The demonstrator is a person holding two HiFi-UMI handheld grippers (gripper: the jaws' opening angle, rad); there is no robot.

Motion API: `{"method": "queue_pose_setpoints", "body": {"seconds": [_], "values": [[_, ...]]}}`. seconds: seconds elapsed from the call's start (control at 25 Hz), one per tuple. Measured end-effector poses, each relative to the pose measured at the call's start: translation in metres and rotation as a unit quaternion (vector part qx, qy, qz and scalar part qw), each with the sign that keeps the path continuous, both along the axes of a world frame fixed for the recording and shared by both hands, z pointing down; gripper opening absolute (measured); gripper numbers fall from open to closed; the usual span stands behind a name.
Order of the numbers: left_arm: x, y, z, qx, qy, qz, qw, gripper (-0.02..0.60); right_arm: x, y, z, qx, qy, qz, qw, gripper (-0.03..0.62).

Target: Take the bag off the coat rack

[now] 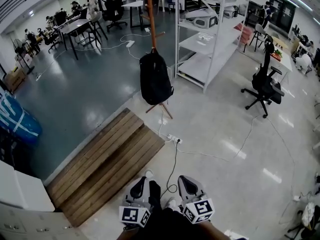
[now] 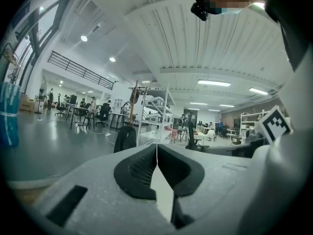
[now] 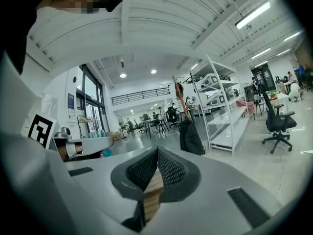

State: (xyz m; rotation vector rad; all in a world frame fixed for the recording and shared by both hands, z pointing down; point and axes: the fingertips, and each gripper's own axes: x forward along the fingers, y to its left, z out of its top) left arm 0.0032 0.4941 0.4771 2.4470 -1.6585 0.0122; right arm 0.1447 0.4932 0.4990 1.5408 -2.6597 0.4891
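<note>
The floor [image 1: 225, 134] takes most of the head view: dark grey at 9–11 o'clock, pale and glossy at 1–5 o'clock. A white shelf unit [image 1: 210, 39] stands at 1 o'clock. A wooden platform [image 1: 105, 164] lies flat on the floor at 8 o'clock, just beside the claws. The coat rack [image 1: 150, 14], a brown wooden pole on spread legs, stands upright at 12 o'clock, near the left corner of the shelf unit. The bag [image 1: 155, 79], a black backpack, hangs on the coat rack, low on the pole and above the legs. It is well apart from both claws. A black office chair [image 1: 262, 86] stands at 2 o'clock, alone on the pale floor. The left claw [image 1: 139, 182] and the right claw [image 1: 186, 180] are at 6 o'clock, side by side, both pointing approx. toward the bag. In each gripper view the jaws are pressed together w/ nothing btw. them: both closed, both empty. A white power strip [image 1: 175, 140] w/ a black cable lies on the floor, btw. the claws and the coat rack.
</note>
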Motion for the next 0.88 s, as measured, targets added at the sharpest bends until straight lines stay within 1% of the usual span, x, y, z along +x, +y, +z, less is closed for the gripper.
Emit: {"method": "queue_pose_setpoints", "body": {"seconds": [0.24, 0.44, 0.64, 0.88], "values": [[0.004, -0.034, 0.005, 0.000, 0.004, 0.009, 1.0000, 0.018, -0.002, -0.032, 0.004, -0.001, 0.002, 0.004, 1.000, 0.012], [0.003, -0.074, 0.007, -0.001, 0.009, 0.016, 0.9998, 0.018, -0.007, -0.071, 0.003, 0.000, 0.008, 0.004, 1.000, 0.012], [-0.008, -0.125, 0.010, -0.003, 0.013, 0.022, 0.9997, 0.018, -0.018, -0.119, 0.006, -0.004, 0.014, 0.006, 1.000, 0.012], [-0.029, -0.191, 0.011, -0.008, 0.019, 0.027, 0.9994, 0.018, -0.038, -0.181, 0.006, -0.008, 0.020, 0.011, 1.000, 0.012]]}}
